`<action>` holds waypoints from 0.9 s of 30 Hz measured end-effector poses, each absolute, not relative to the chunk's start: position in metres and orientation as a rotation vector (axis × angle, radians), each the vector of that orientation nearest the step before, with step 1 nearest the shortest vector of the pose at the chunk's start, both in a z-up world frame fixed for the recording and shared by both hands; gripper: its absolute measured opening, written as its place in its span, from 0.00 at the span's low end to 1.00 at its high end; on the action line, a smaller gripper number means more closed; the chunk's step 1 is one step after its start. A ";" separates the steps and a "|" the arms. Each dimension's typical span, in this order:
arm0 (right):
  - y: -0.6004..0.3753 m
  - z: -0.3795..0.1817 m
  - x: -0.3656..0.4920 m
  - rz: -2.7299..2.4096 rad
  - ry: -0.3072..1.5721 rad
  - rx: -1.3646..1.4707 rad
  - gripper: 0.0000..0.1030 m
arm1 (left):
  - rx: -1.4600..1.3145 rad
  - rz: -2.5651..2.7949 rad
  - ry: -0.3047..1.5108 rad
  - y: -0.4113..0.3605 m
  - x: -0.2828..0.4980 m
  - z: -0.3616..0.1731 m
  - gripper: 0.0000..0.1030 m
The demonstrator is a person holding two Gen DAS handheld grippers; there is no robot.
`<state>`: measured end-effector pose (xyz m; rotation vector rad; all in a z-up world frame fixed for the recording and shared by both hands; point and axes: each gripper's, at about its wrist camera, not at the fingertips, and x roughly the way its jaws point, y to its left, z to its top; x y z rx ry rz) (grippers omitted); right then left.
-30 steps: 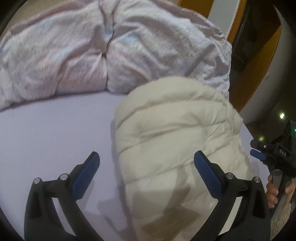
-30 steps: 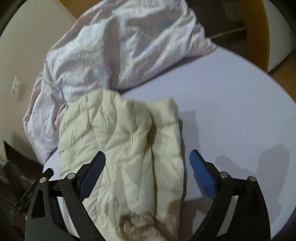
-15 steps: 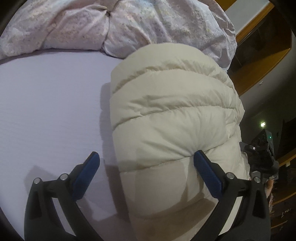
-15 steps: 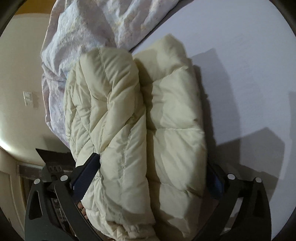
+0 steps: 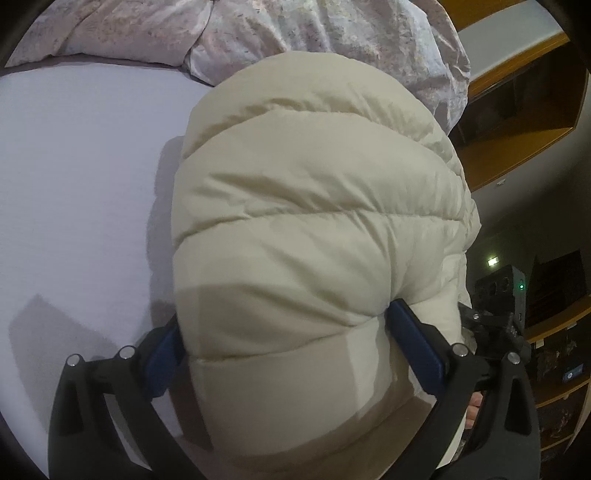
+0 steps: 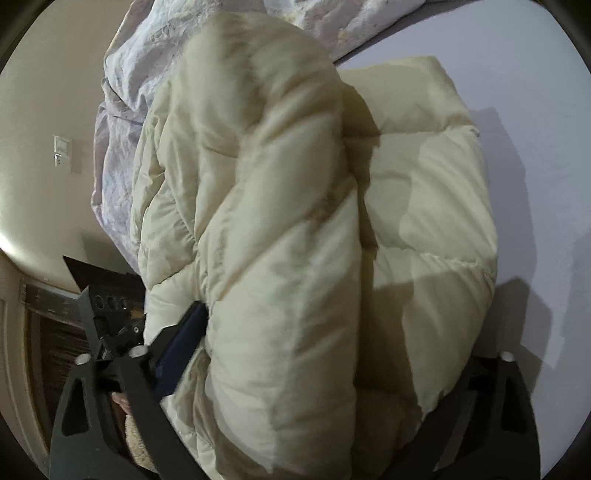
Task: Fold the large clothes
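Cream puffer jacket (image 6: 295,229): folded bundle filling centre frame | right gripper (image 6: 332,354): jaws just closing, straddling its near end | lilac sheet (image 6: 535,129): right | crumpled floral duvet (image 6: 122,129): upper left

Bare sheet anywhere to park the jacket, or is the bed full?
Free: lavender sheet left of the cream puffer jacket, below the crumpled duvet; also the sheet on the jacket's other side in the right wrist view. Crowded: the duvet strip behind the jacket.

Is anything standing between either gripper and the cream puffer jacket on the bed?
Nothing visible does. The cream puffer jacket already bulges between the fingers of the left gripper and the right gripper. The right gripper's jaws have just been closing around it. The crumpled duvet lies behind it.
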<state>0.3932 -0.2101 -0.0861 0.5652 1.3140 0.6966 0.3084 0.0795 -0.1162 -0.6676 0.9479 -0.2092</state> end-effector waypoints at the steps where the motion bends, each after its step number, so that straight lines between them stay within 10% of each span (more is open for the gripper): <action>1: -0.209 -0.088 0.394 0.711 1.317 0.587 0.75 | -0.664 -0.207 0.935 0.080 0.306 -0.115 0.94; 6: -0.200 -0.081 0.395 0.775 1.280 0.616 0.47 | -0.614 -0.180 0.871 0.089 0.291 -0.097 0.61; 14: -0.129 -0.055 0.399 0.905 1.224 0.526 0.29 | -0.560 -0.061 0.773 0.140 0.253 -0.058 0.44; 27: -0.045 -0.075 0.417 0.926 1.237 0.475 0.39 | -0.487 0.166 0.763 0.203 0.251 -0.076 0.61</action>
